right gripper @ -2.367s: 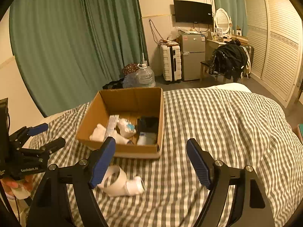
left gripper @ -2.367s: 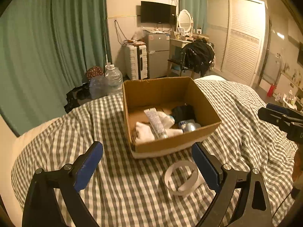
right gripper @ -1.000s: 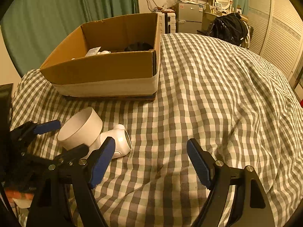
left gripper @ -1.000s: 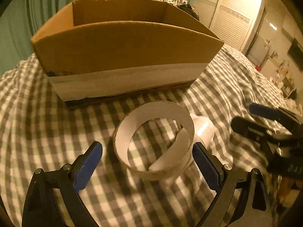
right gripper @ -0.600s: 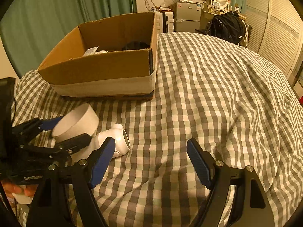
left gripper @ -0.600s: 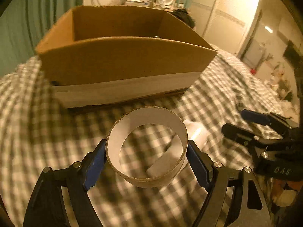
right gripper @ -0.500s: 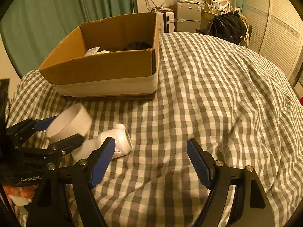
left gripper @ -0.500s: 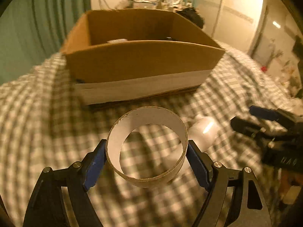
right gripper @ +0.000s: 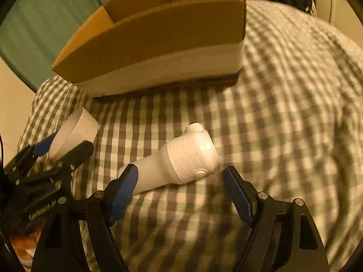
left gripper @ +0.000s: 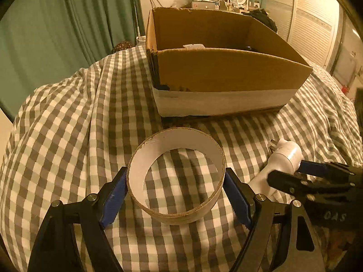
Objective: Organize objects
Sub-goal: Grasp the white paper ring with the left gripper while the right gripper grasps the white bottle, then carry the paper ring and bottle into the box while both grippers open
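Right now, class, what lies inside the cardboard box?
Over the cardboard box wall only a white scrap and something dark show; the wall hides everything lower.

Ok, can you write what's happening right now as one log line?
left gripper: shut on cardboard ring, off the checked bedspread | right gripper: open around white handheld device | cardboard box: behind
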### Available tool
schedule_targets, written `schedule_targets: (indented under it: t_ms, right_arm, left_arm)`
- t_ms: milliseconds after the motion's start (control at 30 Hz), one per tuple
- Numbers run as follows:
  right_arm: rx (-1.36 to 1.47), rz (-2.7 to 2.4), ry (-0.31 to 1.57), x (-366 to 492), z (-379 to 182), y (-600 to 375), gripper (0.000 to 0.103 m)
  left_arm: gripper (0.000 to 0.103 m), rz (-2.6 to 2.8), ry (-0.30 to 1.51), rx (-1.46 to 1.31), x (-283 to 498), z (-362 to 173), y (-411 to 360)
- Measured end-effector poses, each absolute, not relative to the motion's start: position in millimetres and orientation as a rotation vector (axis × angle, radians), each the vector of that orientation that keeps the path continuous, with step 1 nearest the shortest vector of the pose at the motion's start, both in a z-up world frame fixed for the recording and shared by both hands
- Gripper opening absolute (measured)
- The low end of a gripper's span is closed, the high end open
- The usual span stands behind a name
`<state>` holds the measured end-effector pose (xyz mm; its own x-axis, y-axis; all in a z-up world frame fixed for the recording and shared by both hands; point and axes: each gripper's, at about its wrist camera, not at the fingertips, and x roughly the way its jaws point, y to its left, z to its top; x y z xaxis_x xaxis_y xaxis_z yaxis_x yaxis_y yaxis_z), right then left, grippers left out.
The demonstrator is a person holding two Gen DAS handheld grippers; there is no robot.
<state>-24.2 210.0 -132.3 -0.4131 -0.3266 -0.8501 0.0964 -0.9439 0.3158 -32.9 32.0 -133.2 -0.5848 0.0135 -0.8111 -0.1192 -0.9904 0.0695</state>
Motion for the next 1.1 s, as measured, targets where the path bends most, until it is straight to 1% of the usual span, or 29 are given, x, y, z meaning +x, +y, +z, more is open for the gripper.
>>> schedule_targets:
  t_ms: [167,333,400,467,567,733,967,1100]
  right_arm:
    - [1.546,-2.429,-0.350,-36.9,-137.3,204.5,0.079]
    - [1.536,-2.441,-0.296,-42.7,-144.3,194.5,0.078]
    - [1.513,-2.459,-0.285,-40.5,-142.0,193.5,0.074]
    - [1.473,-2.479,-0.291,-37.2,-137.1,195.0,0.064]
    - [1.407,-2.507,-0.286,-30.3,-127.1,196.2,0.056]
    - [1.297,-2.564,-0.185,-13.7,-107.3,189.6,0.054]
    - [1.150,-2.627,-0.106,7.2,-76.1,187.7,0.054]
    - [1.089,-2.652,-0.100,12.6,-60.9,195.4,0.054]
  left_arm:
    - [0.083,2.742,0.171,-1.398,-37.7,-134.0,31.6]
    - [0.083,2.760,0.172,-1.400,-38.5,-133.8,28.4]
    - [0.083,2.769,0.164,-1.399,-39.1,-133.1,25.4]
    - [0.083,2.773,0.157,-1.401,-39.9,-133.0,22.9]
    - [0.083,2.777,0.142,-1.406,-40.7,-132.6,19.4]
    - [0.083,2.798,0.136,-1.390,-33.5,-128.3,17.0]
    - [0.083,2.830,0.124,-1.374,-20.4,-122.8,9.2]
    - [0.083,2.868,0.094,-1.386,-9.6,-116.1,3.9]
